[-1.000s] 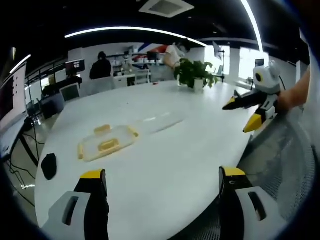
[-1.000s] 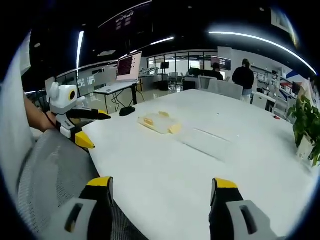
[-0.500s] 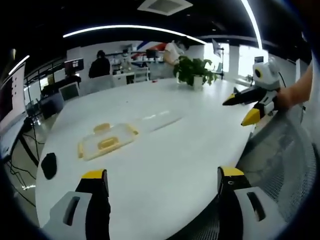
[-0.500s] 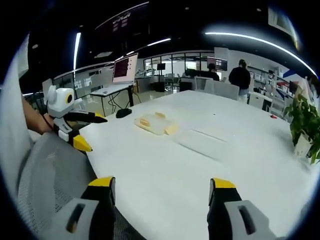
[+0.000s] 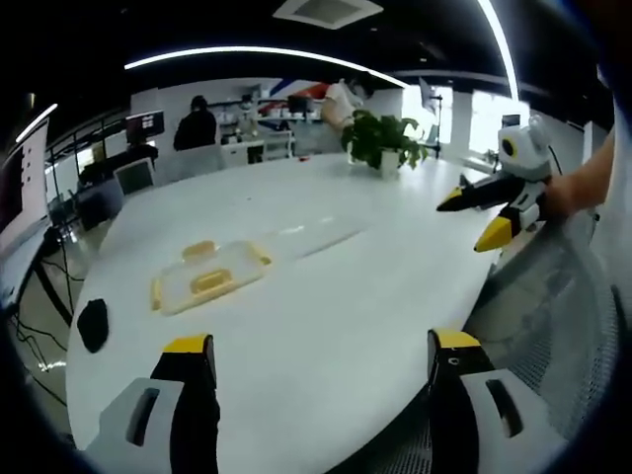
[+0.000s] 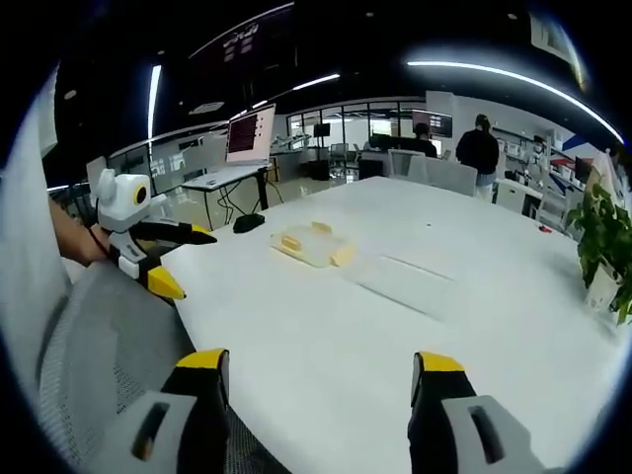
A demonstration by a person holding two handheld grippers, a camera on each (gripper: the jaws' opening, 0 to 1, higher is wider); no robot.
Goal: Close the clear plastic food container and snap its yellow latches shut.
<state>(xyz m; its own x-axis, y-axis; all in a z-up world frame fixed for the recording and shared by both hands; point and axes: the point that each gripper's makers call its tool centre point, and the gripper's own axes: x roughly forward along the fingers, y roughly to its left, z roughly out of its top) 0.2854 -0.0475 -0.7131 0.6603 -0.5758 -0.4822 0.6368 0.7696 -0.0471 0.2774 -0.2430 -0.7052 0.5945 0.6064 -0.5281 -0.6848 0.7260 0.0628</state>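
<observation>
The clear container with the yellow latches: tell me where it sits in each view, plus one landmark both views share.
Left gripper view: the clear container lies left of centre on the white table, beyond the left hand-held gripper.
Right gripper view: it lies just above centre, left of the middle.
Shared landmark: the potted plant, at the right edge in the right gripper view.

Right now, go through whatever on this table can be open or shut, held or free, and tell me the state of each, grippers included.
Container: open, not held, yellow latches unfastened.
Lid: flat on the table beside the container, not on it.
Left gripper: open, holding nothing, above the table's near edge.
Right gripper: open, holding nothing, short of the lid.
Black mouse: lying loose near the table's edge.
</observation>
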